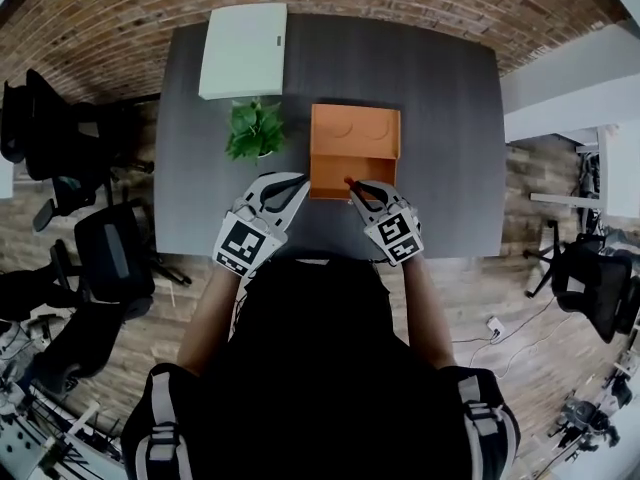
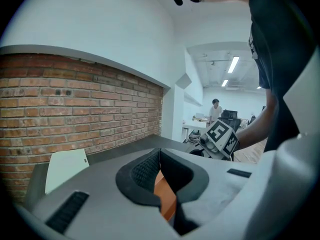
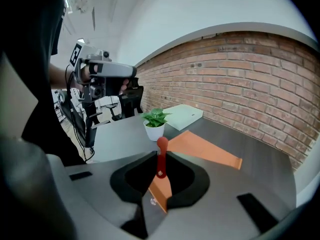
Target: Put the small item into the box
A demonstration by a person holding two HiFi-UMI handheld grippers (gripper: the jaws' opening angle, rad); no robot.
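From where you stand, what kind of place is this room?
Probably an office meeting room: a long dark grey table, black swivel office chairs beside it on the wood floor, and white desks under ceiling strip lights beyond.

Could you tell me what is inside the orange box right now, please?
Only bare orange surface shows inside the orange box; nothing loose. Its near edge is covered by the right hand-held gripper, shut on the small red item.

Box (image 1: 340, 166): middle of the table (image 1: 450, 118), before me.
Plant (image 1: 255, 128): just left of the box.
Flat case (image 1: 243, 50): behind the plant, at the far edge.
My right gripper (image 1: 351, 184): at the box's near wall, maybe over it.
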